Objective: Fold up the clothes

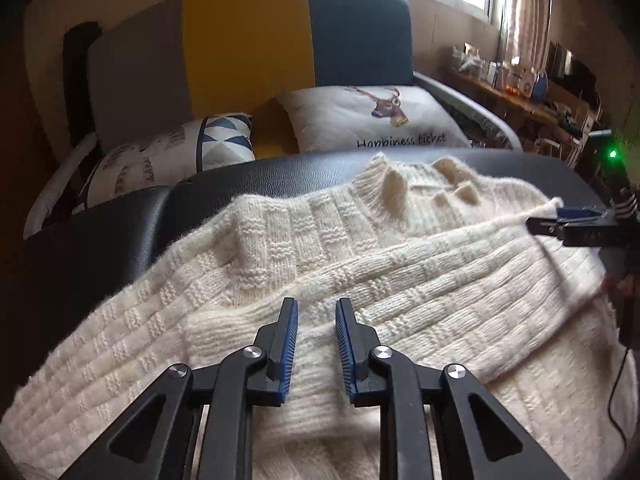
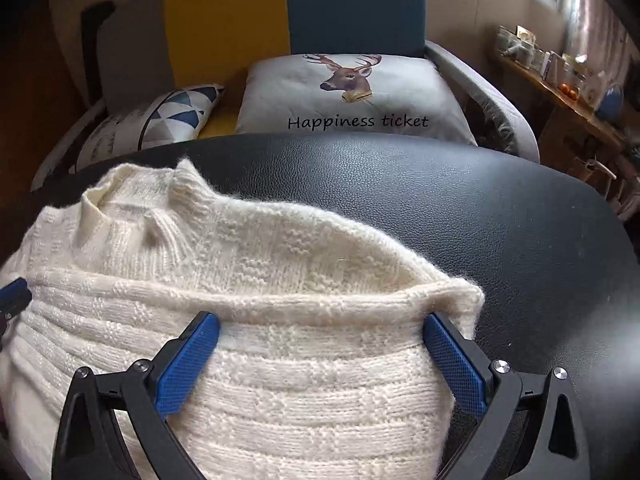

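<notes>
A cream knitted sweater (image 1: 360, 264) lies on a black leather surface (image 1: 100, 248), collar toward the far edge, one sleeve folded across its body. My left gripper (image 1: 316, 308) hovers over the sweater's lower middle, jaws a little apart with nothing between them. In the right wrist view my right gripper (image 2: 320, 328) is wide open, its blue pads (image 2: 192, 356) on either side of a folded sweater edge (image 2: 320, 300) at the garment's right side. The right gripper also shows at the right edge of the left wrist view (image 1: 560, 220), at the sweater's edge.
Behind the black surface (image 2: 480, 220) stands a sofa with grey, yellow and blue back panels (image 1: 240, 48), a deer cushion (image 2: 352, 96) and a triangle-pattern cushion (image 2: 168, 116). A cluttered wooden shelf (image 1: 540, 96) stands at the right under a window.
</notes>
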Action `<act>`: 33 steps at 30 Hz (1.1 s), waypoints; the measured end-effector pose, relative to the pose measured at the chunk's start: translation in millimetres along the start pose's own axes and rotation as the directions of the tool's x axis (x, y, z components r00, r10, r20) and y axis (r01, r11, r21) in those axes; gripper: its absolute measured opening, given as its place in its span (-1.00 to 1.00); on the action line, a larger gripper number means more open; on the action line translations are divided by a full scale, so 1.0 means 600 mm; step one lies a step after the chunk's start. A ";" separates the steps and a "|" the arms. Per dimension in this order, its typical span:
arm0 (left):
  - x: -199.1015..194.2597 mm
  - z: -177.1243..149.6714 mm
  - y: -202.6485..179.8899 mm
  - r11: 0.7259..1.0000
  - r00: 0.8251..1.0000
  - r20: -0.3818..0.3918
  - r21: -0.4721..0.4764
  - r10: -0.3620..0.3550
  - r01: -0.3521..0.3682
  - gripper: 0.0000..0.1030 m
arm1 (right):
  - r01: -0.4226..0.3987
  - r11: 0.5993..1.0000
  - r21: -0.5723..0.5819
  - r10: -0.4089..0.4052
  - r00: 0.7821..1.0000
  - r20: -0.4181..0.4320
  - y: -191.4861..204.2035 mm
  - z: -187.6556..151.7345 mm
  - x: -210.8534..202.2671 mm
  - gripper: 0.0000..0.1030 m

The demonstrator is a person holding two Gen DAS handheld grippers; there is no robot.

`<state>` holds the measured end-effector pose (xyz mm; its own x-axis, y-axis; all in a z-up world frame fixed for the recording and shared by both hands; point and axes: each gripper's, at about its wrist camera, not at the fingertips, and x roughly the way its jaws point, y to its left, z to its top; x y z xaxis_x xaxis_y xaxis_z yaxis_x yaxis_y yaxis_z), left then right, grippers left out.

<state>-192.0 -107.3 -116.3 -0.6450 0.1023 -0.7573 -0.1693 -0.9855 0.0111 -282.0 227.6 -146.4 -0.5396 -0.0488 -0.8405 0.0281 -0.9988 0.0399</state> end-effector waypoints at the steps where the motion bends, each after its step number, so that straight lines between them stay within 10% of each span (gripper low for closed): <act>1: -0.010 0.000 0.000 1.000 1.000 0.016 0.003 0.006 -0.006 -0.61 | 0.006 1.000 0.001 -0.006 1.000 0.004 0.002 0.000 -0.005 1.00; 10: 0.006 -0.041 0.047 0.997 0.998 -0.036 -0.056 0.050 -0.052 -0.60 | -0.014 1.000 -0.001 0.014 0.997 0.072 0.038 -0.062 -0.088 1.00; 13: -0.003 -0.036 0.060 0.990 0.999 -0.050 -0.138 0.013 -0.020 -0.60 | 0.032 0.999 -0.018 -0.033 0.999 -0.023 0.047 -0.093 -0.050 1.00; 17: -0.049 -0.060 0.112 0.922 0.993 -0.010 -0.371 -0.119 0.107 -0.60 | 0.020 1.000 0.012 -0.020 1.000 -0.001 0.040 -0.089 -0.058 1.00; 21: -0.098 -0.136 0.182 0.809 0.983 0.027 -0.564 -0.181 0.165 -0.60 | -0.076 0.997 0.025 0.075 0.996 0.044 0.063 -0.100 -0.103 1.00; 25: -0.152 -0.252 0.290 0.620 0.977 0.067 -0.763 -0.203 0.182 -0.60 | -0.190 0.982 -0.012 0.190 0.981 0.046 0.127 -0.151 -0.130 1.00; 33: -0.303 -0.452 0.519 0.228 0.988 0.147 -0.965 0.056 0.131 -0.50 | -0.188 0.976 -0.109 0.194 0.979 0.054 0.225 -0.245 -0.138 1.00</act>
<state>74.4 -469.7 -152.1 -0.7558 0.0658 -0.6514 0.5964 -0.3415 -0.7265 -109.9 97.0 -150.7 -0.5686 -0.2419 -0.7863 0.2202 -0.9657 0.1378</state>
